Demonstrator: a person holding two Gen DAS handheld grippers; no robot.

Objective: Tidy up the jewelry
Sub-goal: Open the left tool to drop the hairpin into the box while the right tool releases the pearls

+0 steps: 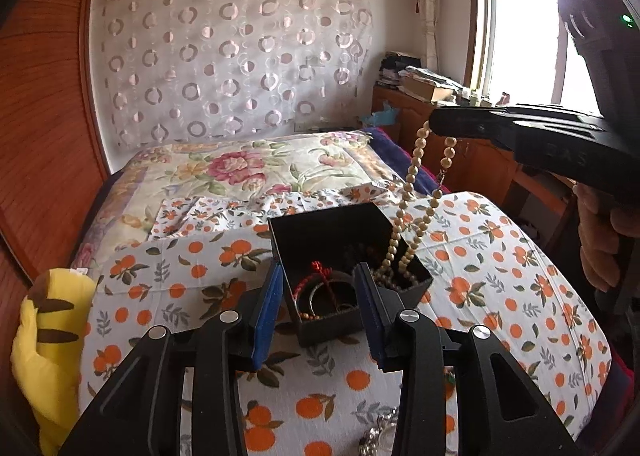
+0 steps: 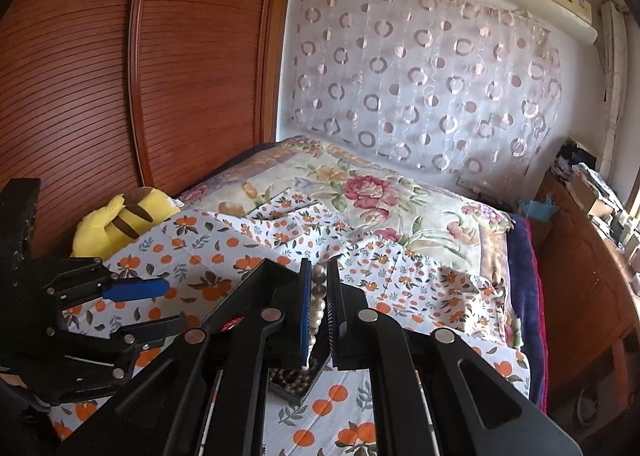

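Note:
A black open box (image 1: 288, 232) sits on the orange-print cloth and holds red bead strings, bangles and pearls. My right gripper (image 1: 434, 124) hangs above its right side, shut on a cream pearl necklace (image 1: 410, 180) whose lower end trails into the box. In the right wrist view the pearls (image 2: 319, 296) sit between the closed pads of my right gripper (image 2: 319, 268). My left gripper (image 1: 318, 276) is open, its blue pads on either side of the box's near corner. It also shows in the right wrist view (image 2: 160, 304).
A silver chain piece (image 1: 380, 432) lies on the cloth near my left gripper's base. A yellow plush toy (image 1: 44, 336) lies at the left edge of the bed. A wooden wardrobe (image 2: 120, 76) stands to the left, a cluttered cabinet (image 1: 420, 96) to the right.

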